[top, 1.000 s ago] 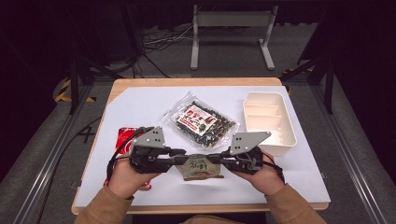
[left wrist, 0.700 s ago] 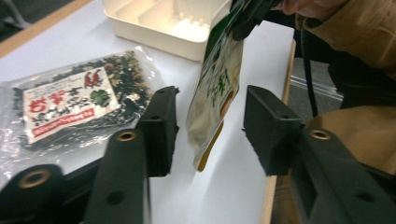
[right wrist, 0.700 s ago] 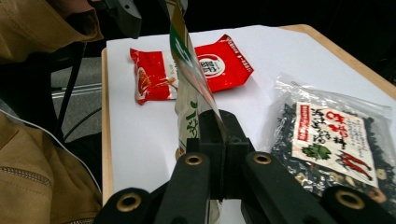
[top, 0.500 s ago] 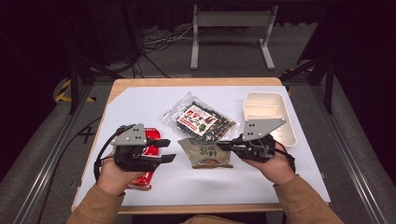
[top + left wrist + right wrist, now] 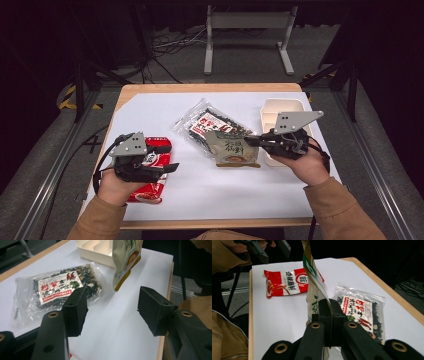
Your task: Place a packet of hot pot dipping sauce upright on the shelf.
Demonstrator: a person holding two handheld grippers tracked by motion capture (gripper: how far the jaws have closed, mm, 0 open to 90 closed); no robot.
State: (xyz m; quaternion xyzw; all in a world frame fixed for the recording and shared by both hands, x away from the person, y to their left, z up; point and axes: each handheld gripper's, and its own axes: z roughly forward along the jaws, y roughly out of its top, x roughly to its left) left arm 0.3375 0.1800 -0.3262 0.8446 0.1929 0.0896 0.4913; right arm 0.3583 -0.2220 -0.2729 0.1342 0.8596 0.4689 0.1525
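Observation:
My right gripper [image 5: 250, 141] is shut on the edge of a beige-and-green snack pouch [image 5: 232, 150] and holds it off the white table cover, near the white divided tray [image 5: 270, 104]. In the right gripper view the pouch [image 5: 314, 277] rises from between the pressed jaws of this gripper [image 5: 332, 312]. My left gripper [image 5: 172, 167] hovers over a red packet [image 5: 159, 146] at the left. Its jaws have just been opening and stand apart with nothing between them [image 5: 112, 307]. A clear bag of dark dried food [image 5: 205, 125] lies in the middle.
From the left gripper view, the dark bag [image 5: 60, 287], the hanging pouch [image 5: 126, 257] and the tray [image 5: 95, 250] lie ahead. The red packet [image 5: 284, 281] and the dark bag [image 5: 359, 307] lie flat on the cover. The wooden table edge [image 5: 200, 87] runs along the back.
The left gripper has let go of the pouch, opened and moved left over the red packet. The right gripper has lifted the pouch up and to the right, towards the tray.

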